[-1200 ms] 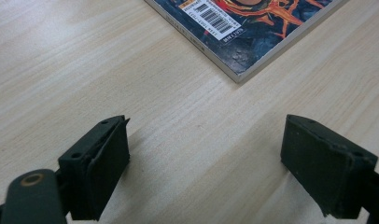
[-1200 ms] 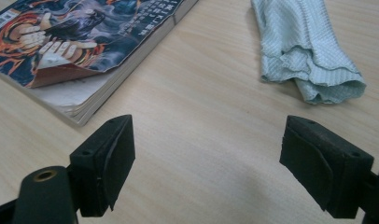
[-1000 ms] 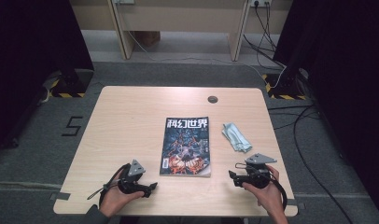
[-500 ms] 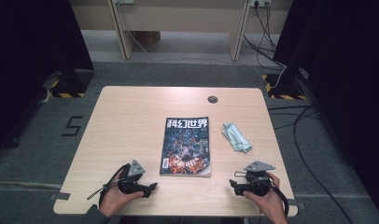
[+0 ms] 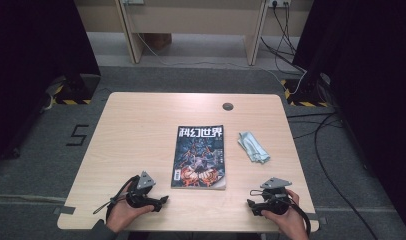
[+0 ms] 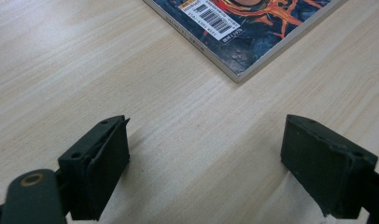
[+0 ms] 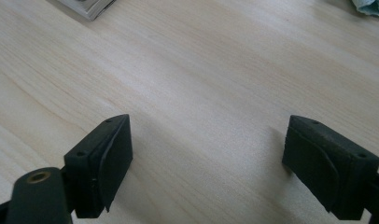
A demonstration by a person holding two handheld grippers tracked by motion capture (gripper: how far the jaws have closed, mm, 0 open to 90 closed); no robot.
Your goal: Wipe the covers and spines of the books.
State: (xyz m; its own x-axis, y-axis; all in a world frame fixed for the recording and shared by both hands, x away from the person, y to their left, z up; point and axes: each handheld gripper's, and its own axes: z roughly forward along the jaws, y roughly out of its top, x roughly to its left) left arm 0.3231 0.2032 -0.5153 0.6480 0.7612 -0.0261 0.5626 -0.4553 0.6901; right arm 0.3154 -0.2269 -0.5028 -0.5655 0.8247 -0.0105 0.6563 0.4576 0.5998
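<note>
A magazine with a dark illustrated cover lies flat in the middle of the wooden table. Its near corner with the barcode shows at the top of the left gripper view. My left gripper rests low on the table left of the magazine's near edge, open, nothing between its pads. My right gripper sits near the front right edge, also open and empty, its pads wide apart over bare wood. A magazine corner shows at that view's top left.
A crumpled pale green cloth lies right of the magazine; its edge shows in the right gripper view. A small dark round cap sits near the far edge. Cables run over the floor at the right.
My right gripper has slid toward the table's front edge, lower in the high view. My left gripper has stayed in place.
</note>
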